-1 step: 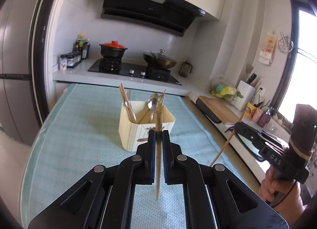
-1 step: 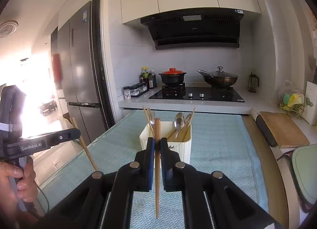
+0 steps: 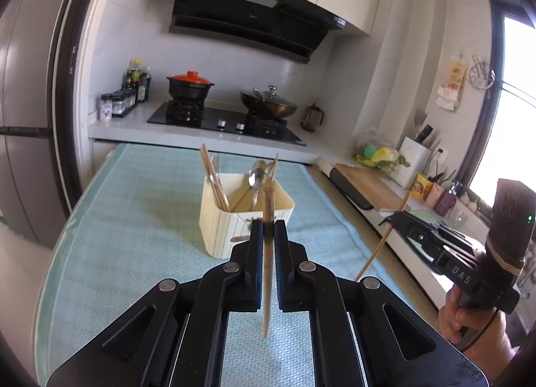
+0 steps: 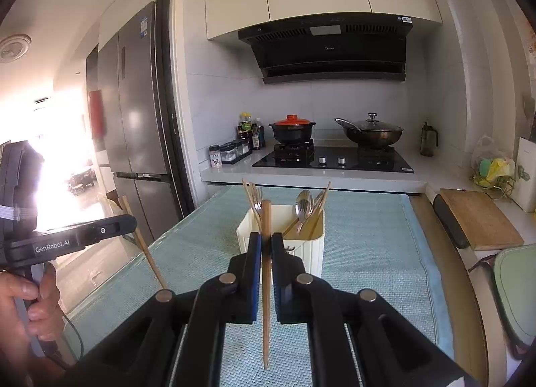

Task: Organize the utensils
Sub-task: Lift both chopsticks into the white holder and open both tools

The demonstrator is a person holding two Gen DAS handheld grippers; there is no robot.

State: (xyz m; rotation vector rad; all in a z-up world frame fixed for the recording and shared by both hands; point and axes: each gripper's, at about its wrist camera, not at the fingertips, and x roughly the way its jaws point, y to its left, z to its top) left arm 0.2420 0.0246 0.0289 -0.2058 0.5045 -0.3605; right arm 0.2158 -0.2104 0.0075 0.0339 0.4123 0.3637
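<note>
Both tongs are held level above the desk (image 3: pixel 110 253), pointing toward the cream utensil holder (image 3: pixel 246 219) in the middle of the teal cloth. The left tongs (image 3: pixel 268 229) are clamped on one wooden chopstick (image 3: pixel 267 273), which stands nearly upright. The right tongs (image 4: pixel 266 243) are clamped on a second chopstick (image 4: pixel 266 286), also nearly upright. A hand (image 3: pixel 469 313) grips the right tool's handle. The holder contains more chopsticks, a fork and spoons; I cannot count them exactly.
</note>
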